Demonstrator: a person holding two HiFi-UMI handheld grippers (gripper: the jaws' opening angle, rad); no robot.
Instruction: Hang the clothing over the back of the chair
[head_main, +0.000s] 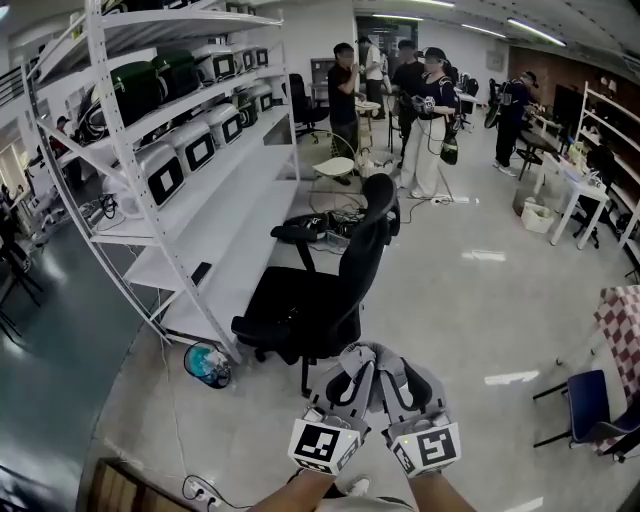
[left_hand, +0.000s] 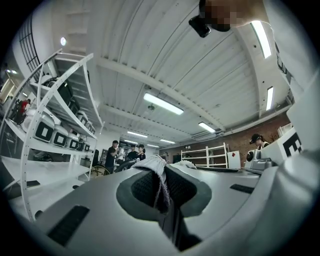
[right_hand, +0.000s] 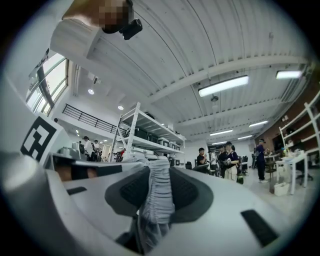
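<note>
A black office chair (head_main: 330, 290) stands in front of me, its tall back (head_main: 372, 235) turned to the right. The grey clothing (head_main: 374, 352) is bunched between my two grippers, low in the head view and just short of the chair's seat. My left gripper (head_main: 352, 374) is shut on a thin edge of the clothing (left_hand: 156, 164), which runs between its dark pads (left_hand: 142, 187). My right gripper (head_main: 400, 374) is shut on a thicker, gathered fold of the clothing (right_hand: 160, 177). Both grippers point roughly level toward the room beyond the chair.
A white shelving rack (head_main: 120, 150) with boxed machines runs along the left. A teal bucket (head_main: 207, 364) sits by its foot. Several people (head_main: 425, 120) stand at the back. A blue chair (head_main: 590, 402) and a checked cloth (head_main: 622, 330) are at the right, and a power strip (head_main: 200, 490) lies near me.
</note>
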